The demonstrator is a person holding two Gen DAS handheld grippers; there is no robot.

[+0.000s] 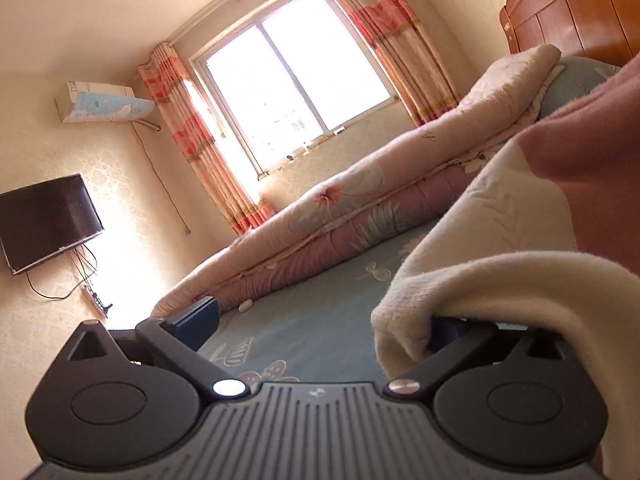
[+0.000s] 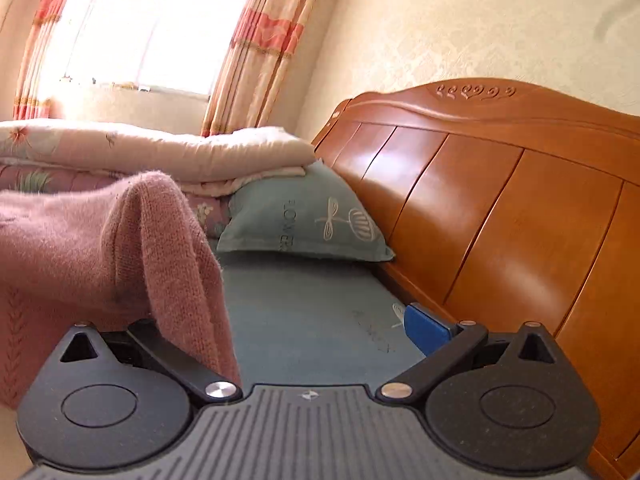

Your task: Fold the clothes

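The bed [image 2: 312, 320] was covered by a blue-green sheet, with a carved wooden headboard [image 2: 500, 200] at one end and a long roll of floral quilts [image 1: 320, 216] along the window side. The room had cream patterned walls, a bright window [image 1: 296, 76] between pink-striped curtains [image 1: 200, 148], a wall air conditioner [image 1: 104, 100] and a dark television [image 1: 48, 224]. A blue-green pillow [image 2: 304, 220] against the headboard bore the printed word "FLOWER". The pink and cream sweater [image 2: 80, 248] lay draped over both claws above the sheet; which way its long axis ran could not be told. The left claw [image 1: 320, 320] stood wide open, cream fabric [image 1: 480, 280] hanging over its right finger. The right claw [image 2: 288, 332] was also wide open, pink knit covering its left finger, gripping nothing.
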